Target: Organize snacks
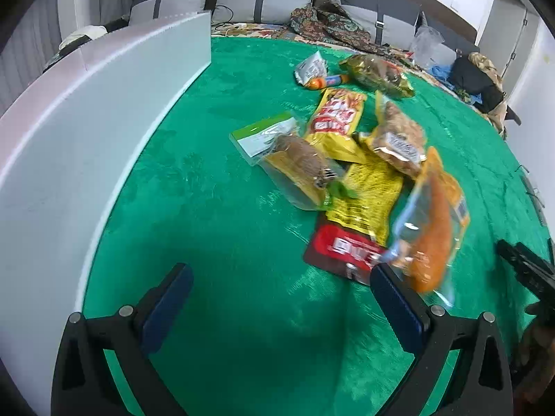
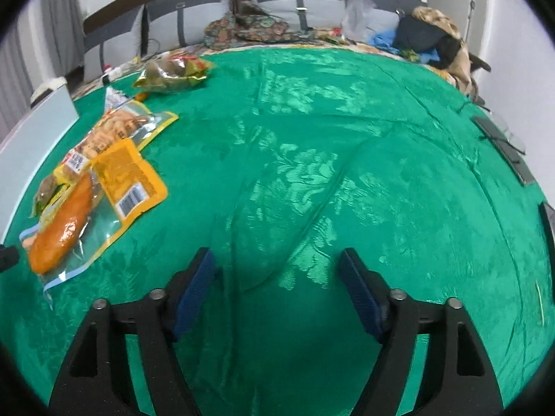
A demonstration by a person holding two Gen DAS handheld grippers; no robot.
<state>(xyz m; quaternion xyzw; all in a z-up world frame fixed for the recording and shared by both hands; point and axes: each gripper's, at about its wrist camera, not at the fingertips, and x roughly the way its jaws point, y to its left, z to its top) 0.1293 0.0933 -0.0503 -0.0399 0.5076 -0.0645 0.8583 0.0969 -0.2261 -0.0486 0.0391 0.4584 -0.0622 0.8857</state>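
Observation:
Several snack packets lie in a loose heap on a green cloth (image 1: 215, 208). Nearest my left gripper (image 1: 281, 289) is a clear-and-yellow packet with an orange sausage (image 1: 433, 228), just past its right finger. A red and yellow packet (image 1: 360, 215), a brown snack in a green-topped bag (image 1: 291, 159) and a nut bag (image 1: 399, 138) lie beyond. The left gripper is open over bare cloth, nothing between its fingers. My right gripper (image 2: 277, 277) is open too, over bare cloth (image 2: 347, 173), with the sausage packet (image 2: 86, 201) far to its left.
A white box wall (image 1: 104, 111) curves along the left of the cloth. Grey cushions, patterned fabric (image 1: 329, 24) and a dark bag (image 1: 475, 76) sit at the far edge. A dark flat object (image 2: 503, 145) lies at the right edge. The other gripper's black tip (image 1: 527, 263) shows at right.

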